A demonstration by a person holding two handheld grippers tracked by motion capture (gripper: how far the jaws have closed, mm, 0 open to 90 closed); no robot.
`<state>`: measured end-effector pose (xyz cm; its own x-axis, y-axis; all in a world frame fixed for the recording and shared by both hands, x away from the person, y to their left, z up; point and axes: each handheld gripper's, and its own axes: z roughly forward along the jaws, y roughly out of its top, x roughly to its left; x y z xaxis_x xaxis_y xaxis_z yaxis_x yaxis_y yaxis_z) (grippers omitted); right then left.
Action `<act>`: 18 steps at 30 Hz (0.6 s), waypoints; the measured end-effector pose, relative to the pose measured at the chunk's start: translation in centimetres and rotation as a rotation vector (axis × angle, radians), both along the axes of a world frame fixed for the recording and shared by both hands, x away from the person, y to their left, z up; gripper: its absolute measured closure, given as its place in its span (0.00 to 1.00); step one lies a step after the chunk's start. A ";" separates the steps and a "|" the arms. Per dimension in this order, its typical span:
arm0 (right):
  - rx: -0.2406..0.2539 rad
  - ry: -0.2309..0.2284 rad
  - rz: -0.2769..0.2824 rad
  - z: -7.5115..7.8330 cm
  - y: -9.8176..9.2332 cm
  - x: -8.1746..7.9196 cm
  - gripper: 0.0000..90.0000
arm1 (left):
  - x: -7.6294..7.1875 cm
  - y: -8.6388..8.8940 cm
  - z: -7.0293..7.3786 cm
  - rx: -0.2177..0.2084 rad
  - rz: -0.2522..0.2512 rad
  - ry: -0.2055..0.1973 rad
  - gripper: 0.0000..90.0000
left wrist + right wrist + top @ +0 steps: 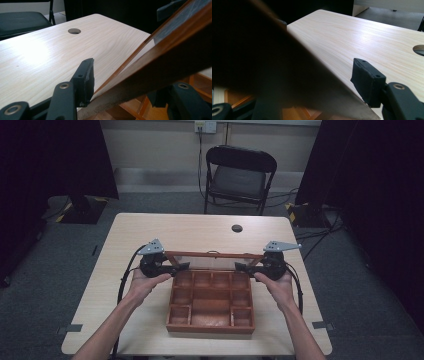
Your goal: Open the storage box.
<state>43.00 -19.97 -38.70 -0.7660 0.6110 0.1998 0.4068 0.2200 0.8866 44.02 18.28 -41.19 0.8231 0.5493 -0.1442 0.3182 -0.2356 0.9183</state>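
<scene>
I am working on a wooden compartment box [210, 302] that is sitting on the worktop [150, 227] close to its near edge, about midway along it, with its hinged glass-paned lid [214, 255] standing raised along the box's far side. I am holding the left gripper [176, 268] at the lid's left end and the right gripper [245, 267] at its right end, each hand reaching in from its own side of the box. In the left gripper view the lid's wooden frame [160, 72] is slanting between the two black jaws: one pad is lying just against the frame's lower edge and the other jaw is sitting beneath and behind the frame, so the jaws are standing part-way apart around the wood, and I am reading that as a grip on the lid. In the right gripper view the frame [287, 75] is crossing dark and blurred in front of the camera; one jaw is standing clear of it on the table side, the other is hidden under the wood, so I cannot tell whether that gripper is pressing on the lid. I am finding no brand, label or legible writing on the box, the lid or the grippers.
</scene>
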 end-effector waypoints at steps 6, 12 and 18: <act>0.001 0.003 -0.021 -0.6 -0.2 0.5 0.46 | 0.2 0.0 -0.2 -0.018 0.015 -0.012 0.52; -0.008 0.009 -0.030 -1.1 0.0 1.1 0.45 | 0.5 0.2 -0.5 -0.026 0.025 -0.003 0.53; 0.012 0.012 -0.014 -1.2 0.0 1.6 0.46 | 1.0 0.3 -0.8 -0.023 0.017 0.011 0.54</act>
<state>44.58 -19.95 -39.94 -0.7550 0.6189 0.2165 0.4205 0.2038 0.8841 44.97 18.57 -41.99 0.8116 0.5600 -0.1661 0.3325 -0.2090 0.9197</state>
